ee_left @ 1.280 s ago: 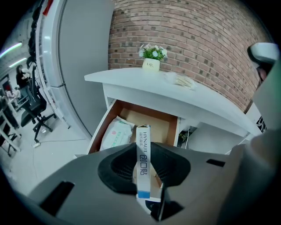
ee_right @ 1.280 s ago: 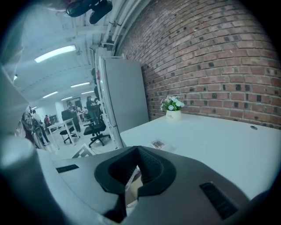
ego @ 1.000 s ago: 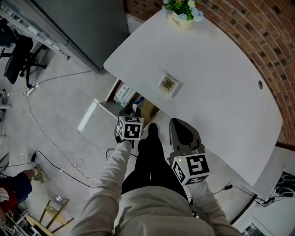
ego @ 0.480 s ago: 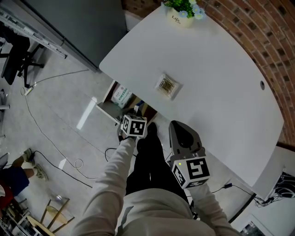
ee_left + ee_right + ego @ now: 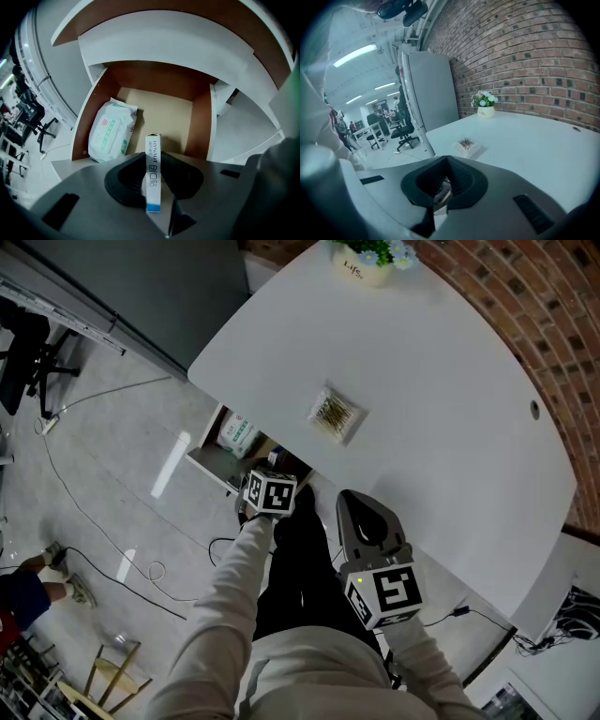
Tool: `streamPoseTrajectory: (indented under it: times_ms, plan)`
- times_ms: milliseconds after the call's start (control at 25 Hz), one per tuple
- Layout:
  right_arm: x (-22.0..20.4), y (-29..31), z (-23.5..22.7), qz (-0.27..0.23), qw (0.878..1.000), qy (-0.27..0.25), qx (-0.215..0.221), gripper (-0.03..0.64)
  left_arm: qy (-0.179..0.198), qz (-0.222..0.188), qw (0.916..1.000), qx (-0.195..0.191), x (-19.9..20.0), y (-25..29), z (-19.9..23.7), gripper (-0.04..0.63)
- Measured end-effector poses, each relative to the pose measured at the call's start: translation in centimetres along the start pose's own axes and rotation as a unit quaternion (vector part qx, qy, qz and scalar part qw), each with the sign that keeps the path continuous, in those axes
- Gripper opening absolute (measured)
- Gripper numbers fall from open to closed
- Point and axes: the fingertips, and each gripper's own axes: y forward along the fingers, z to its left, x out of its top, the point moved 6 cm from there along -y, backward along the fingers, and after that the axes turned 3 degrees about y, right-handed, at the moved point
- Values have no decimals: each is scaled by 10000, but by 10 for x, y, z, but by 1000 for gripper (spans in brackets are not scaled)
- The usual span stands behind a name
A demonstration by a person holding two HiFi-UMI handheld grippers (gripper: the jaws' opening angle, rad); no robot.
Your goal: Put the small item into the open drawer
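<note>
The slim box [image 5: 153,171] between the left gripper's [image 5: 153,158] black jaws is white with a blue end band. Ahead, the drawer [image 5: 199,122] is brown-walled, tan-floored, holding a white-and-green wipes pack [image 5: 111,131].

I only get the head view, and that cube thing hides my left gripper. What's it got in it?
Observer: A thin white box, standing on edge, pinched between the left gripper's jaws.
Operator: Is there room in the drawer for it?
Observer: Looks like it. In the left gripper view, a pack of wipes lies along the left wall of the open drawer, and the floor beside the pack is bare.
</note>
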Motion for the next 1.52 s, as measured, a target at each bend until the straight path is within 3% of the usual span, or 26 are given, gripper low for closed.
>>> streamPoseTrajectory:
  times_ms: [200, 800, 1280, 1520]
  plan:
    - [-3, 1, -7, 48, 9999, 76, -56, 26, 148, 231, 9996, 6, 1, 17, -3, 101]
    - [-2, 9, -14, 122, 9999, -3, -48, 26, 291, 432, 9986, -47, 2, 35, -5, 104]
    - [-7, 7, -9, 150, 9998, 134, 7, 26, 153, 217, 9990, -355, 4, 22, -7, 178]
    - [-11, 2, -6, 149, 9998, 146, -33, 26, -87, -173, 9990, -395, 16, -8, -3, 178]
